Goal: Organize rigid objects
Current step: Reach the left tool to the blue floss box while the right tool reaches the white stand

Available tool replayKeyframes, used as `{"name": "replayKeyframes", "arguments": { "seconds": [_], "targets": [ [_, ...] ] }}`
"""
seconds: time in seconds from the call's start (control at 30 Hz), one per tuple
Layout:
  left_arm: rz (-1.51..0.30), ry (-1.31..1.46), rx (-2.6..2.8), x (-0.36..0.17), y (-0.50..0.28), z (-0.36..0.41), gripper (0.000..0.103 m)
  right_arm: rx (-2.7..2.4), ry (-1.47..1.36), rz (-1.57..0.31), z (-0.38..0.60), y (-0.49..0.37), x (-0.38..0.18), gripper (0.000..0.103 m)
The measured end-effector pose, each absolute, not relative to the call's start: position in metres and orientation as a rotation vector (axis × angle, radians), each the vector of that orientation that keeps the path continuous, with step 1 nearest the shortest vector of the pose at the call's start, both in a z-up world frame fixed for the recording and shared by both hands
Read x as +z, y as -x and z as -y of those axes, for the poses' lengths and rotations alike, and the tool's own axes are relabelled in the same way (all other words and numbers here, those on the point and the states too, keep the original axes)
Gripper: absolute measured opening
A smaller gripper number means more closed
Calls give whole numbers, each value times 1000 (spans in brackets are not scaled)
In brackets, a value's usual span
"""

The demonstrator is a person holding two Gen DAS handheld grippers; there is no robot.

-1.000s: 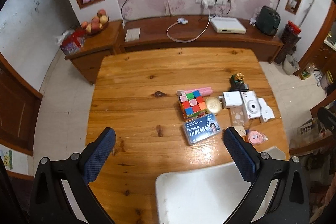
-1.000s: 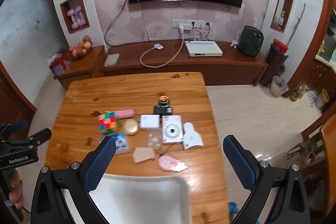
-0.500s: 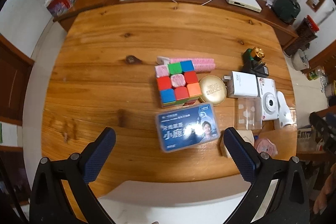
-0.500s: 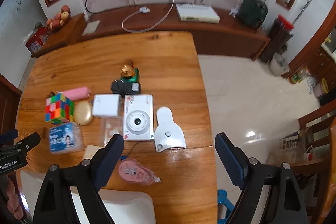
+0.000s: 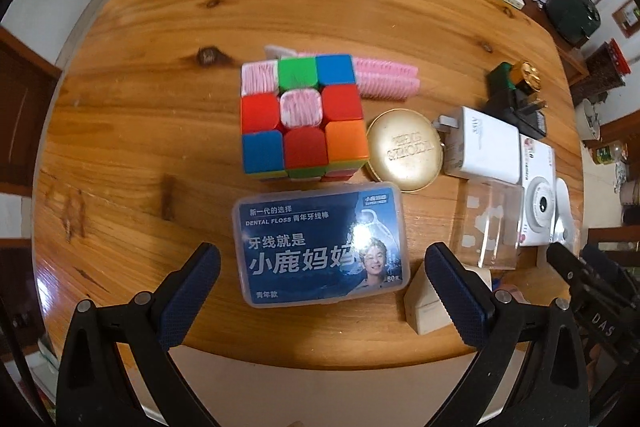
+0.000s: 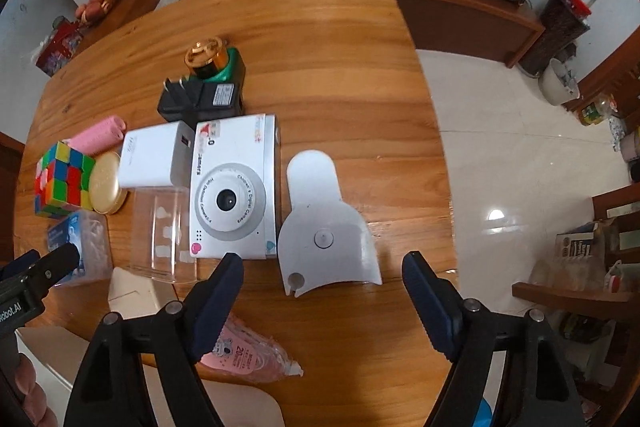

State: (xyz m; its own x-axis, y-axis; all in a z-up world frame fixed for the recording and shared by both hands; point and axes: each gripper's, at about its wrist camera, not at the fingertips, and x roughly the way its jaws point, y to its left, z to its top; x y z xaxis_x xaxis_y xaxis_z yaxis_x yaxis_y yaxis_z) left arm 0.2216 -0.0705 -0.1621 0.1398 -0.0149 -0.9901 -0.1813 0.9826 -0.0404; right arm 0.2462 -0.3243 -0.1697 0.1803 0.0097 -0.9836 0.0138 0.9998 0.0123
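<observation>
**Status: sorting not begun; both grippers lowered over the cluster**

The items lie in a loose cluster on the bench (image 5: 132, 131). The floss box (image 5: 322, 245) lies flat at the near edge, with the cube (image 5: 302, 121) just beyond it and the gold tin (image 5: 408, 149) touching the cube's right side. To the right are the white charger (image 6: 154, 155), the camera (image 6: 234, 187) and the white stand (image 6: 326, 227), set close together. A clear case (image 6: 164, 235) lies in front of the charger.

The left gripper (image 5: 322, 269) is released, its jaws straddling the floss box without contact. The right gripper (image 6: 322, 285) has just been narrowing; its jaws remain apart around the stand's near end, pads clear of it.

Judgement: no item is lifted or set apart. All placement work remains. First grasps are likely the floss box and the stand.
</observation>
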Motion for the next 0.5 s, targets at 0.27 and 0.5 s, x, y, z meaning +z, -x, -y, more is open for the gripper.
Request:
{"name": "replayKeyframes", "arguments": {
  "seconds": [0.27,0.5],
  "targets": [
    [-1449,201,150,-169,-225,66,99,24,-2,-1425,322,-253,-181,80],
    [-1506,161,166,-180,-231,73,94,3,9,-1464,329,-254,-189,66]
  ]
}}
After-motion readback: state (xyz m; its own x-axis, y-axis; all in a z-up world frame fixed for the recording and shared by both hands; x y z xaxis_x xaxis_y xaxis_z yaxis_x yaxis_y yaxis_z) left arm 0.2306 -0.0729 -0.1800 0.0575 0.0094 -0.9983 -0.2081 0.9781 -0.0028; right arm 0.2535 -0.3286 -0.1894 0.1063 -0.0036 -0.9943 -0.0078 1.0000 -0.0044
